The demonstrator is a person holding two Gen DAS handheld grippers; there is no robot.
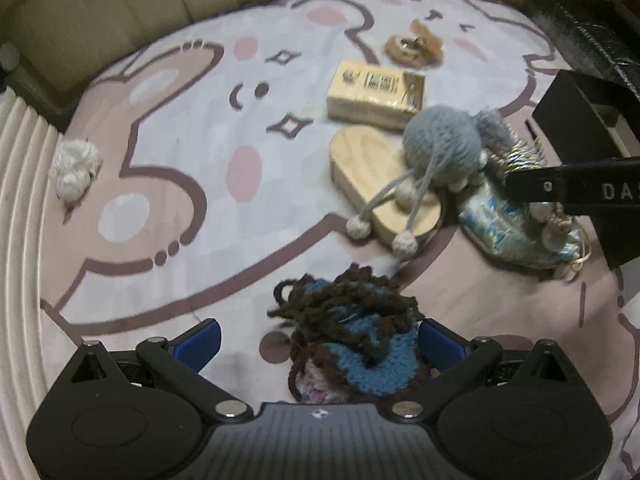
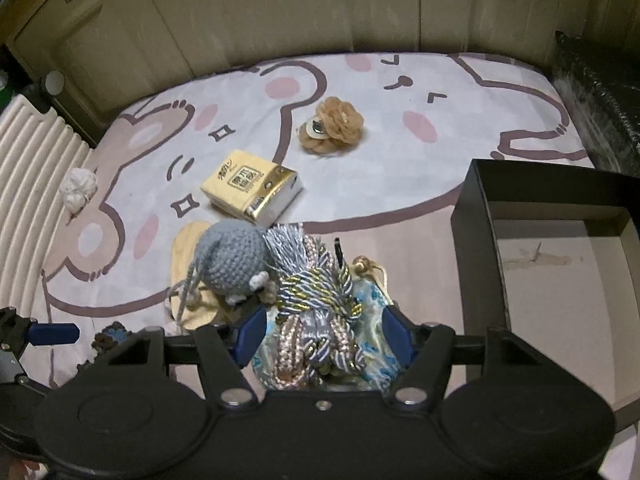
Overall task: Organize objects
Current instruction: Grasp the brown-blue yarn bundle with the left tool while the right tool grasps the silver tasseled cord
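Nearest the lens in the left wrist view, the left gripper [image 1: 318, 342] is sitting with its jaws spread wide around a blue-and-brown crocheted piece [image 1: 352, 332] at lower centre; the blue pads are flanking it on both sides, and contact cannot be confirmed. In the right wrist view, the right gripper [image 2: 324, 338] is straddling a brocade pouch [image 2: 360, 320] topped with braided tassels [image 2: 316, 292] at lower centre, jaws partly open; whether the pads are pressing on the fabric cannot be told.

Procedure, as a judgement: both items are soft and loose, so each closure should be taken low on the body, not on stray yarn or tassel cord. The black box [image 2: 480, 216], at right of frame, is the likely destination.

Across the frame from left to right, a white yarn ball [image 2: 78, 190] is lying at the left edge, a grey crocheted ball [image 2: 232, 260] is resting on a wooden oval [image 2: 186, 248], a yellow tissue pack [image 2: 250, 188] is lying centre, and a tan fabric flower [image 2: 334, 126] is lying above centre.
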